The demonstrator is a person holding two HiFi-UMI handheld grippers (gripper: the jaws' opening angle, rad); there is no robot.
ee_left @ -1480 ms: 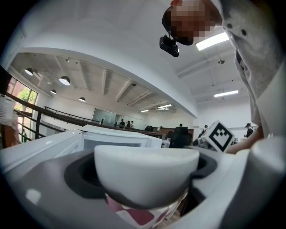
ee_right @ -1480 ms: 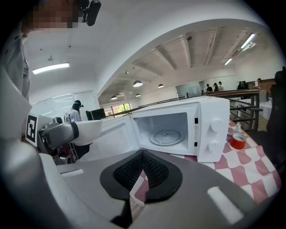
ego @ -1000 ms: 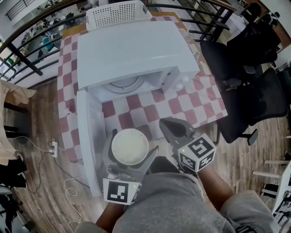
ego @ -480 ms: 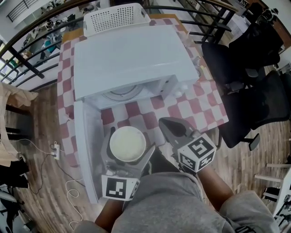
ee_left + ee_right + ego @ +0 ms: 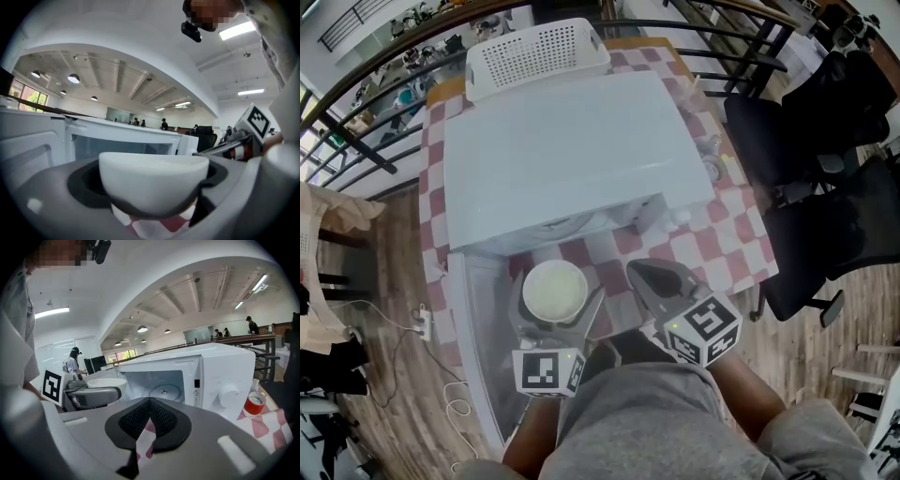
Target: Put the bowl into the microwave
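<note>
A white bowl [image 5: 553,291] is held in my left gripper [image 5: 551,298], whose jaws are shut around its sides, just in front of the white microwave [image 5: 567,141]. The same bowl [image 5: 152,180] fills the left gripper view, with the microwave [image 5: 126,140] behind it. The microwave door [image 5: 478,347] hangs open at the left. Its cavity with the glass turntable [image 5: 161,392] shows in the right gripper view, where the bowl [image 5: 107,383] is also seen at the left. My right gripper [image 5: 649,277] is shut on nothing, beside the bowl to its right.
The microwave stands on a red-and-white checked tablecloth [image 5: 712,230]. A white perforated basket [image 5: 534,45] sits behind it. A red-labelled jar [image 5: 254,402] stands right of the microwave. Black office chairs [image 5: 825,122] and a railing [image 5: 356,122] surround the table.
The left gripper has carried the bowl forward toward the microwave opening. The view has shifted, so the cavity is now mostly hidden under the microwave's top. The right gripper has kept its place.
</note>
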